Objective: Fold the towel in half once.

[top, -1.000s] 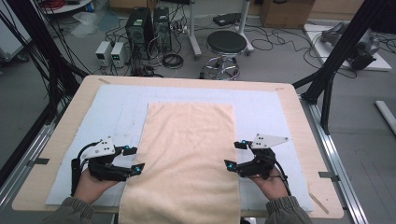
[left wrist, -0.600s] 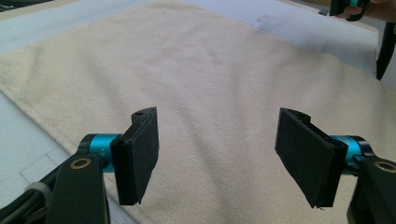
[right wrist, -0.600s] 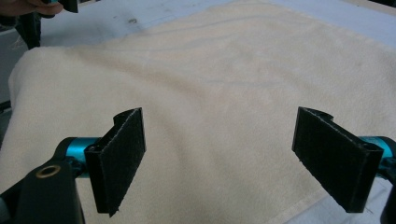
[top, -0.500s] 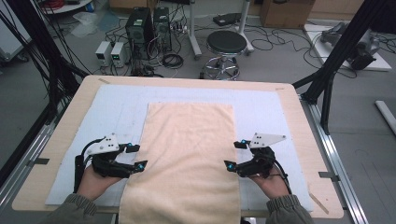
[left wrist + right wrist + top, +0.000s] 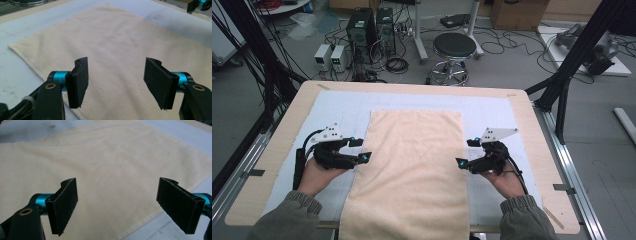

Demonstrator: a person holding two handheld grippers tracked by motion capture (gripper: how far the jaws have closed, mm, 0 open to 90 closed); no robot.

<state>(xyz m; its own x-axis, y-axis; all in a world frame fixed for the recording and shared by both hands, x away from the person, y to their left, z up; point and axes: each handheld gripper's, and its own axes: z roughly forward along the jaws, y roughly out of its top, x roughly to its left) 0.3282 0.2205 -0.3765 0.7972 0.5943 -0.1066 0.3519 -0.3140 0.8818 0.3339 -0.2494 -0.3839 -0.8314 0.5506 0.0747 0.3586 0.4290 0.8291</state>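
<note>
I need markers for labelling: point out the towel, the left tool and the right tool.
towel [image 5: 412, 160], high view, on the middle of its cream cloth.
left tool [image 5: 360, 150], high view, midway between its two open fingertips.
right tool [image 5: 467, 152], high view, midway between its two open fingertips.

Both grippers, left gripper [image 5: 360, 150] and right gripper [image 5: 465, 152], are showing black bodies, teal collars, brass screws, grey three-cornered plates; person is wearing olive-grey ribbed-cuff sleeves [image 5: 294, 210] at 6 o'clock.

a wooden table [image 5: 277, 150] is covered by a pale blue mat [image 5: 342, 107]; a cream towel [image 5: 412, 165] is spread between the grippers.
</note>
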